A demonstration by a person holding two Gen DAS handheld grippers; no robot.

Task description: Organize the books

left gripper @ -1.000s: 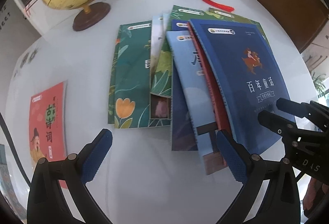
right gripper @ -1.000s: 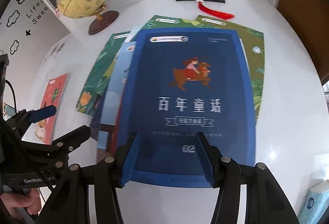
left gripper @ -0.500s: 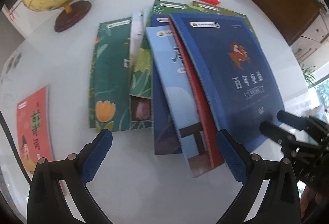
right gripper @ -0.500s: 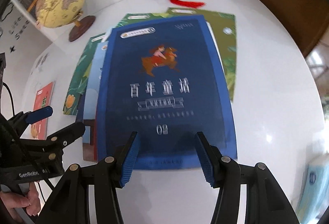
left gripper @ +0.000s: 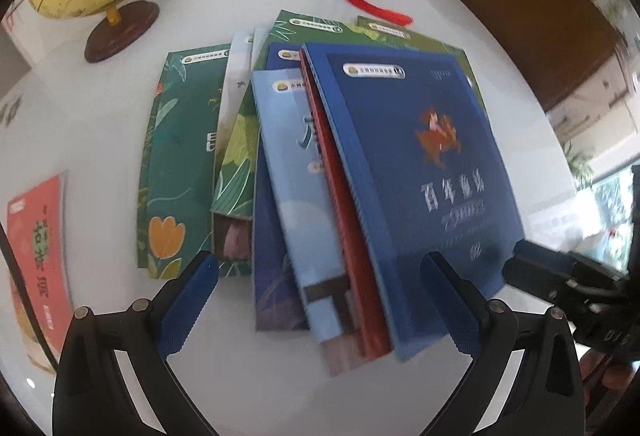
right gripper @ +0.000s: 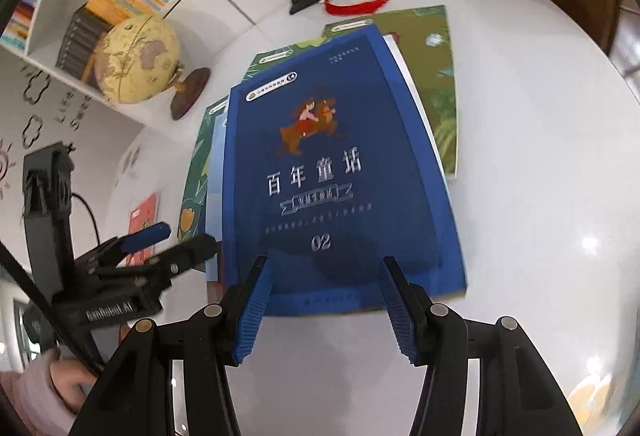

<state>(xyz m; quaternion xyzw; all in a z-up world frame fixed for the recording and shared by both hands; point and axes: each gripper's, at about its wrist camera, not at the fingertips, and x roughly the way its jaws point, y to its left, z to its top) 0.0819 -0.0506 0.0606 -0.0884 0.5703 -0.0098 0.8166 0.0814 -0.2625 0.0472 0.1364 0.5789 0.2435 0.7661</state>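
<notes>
Books [left gripper: 304, 171] lie fanned on the white desk [left gripper: 520, 139], the dark blue book [right gripper: 332, 175] on top. Both grippers have edged closer: right gripper [right gripper: 324, 310] open-jawed over its near edge, left gripper [left gripper: 320, 304] wide open, holding nothing. Gathering looks imminent.

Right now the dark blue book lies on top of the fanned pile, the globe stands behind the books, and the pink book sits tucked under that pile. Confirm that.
Not quite. The pink book is not under the pile: it lies alone on the white table, apart from the pile, as the left wrist view shows. The dark blue book does top the pile, and the globe stands behind it.
</notes>
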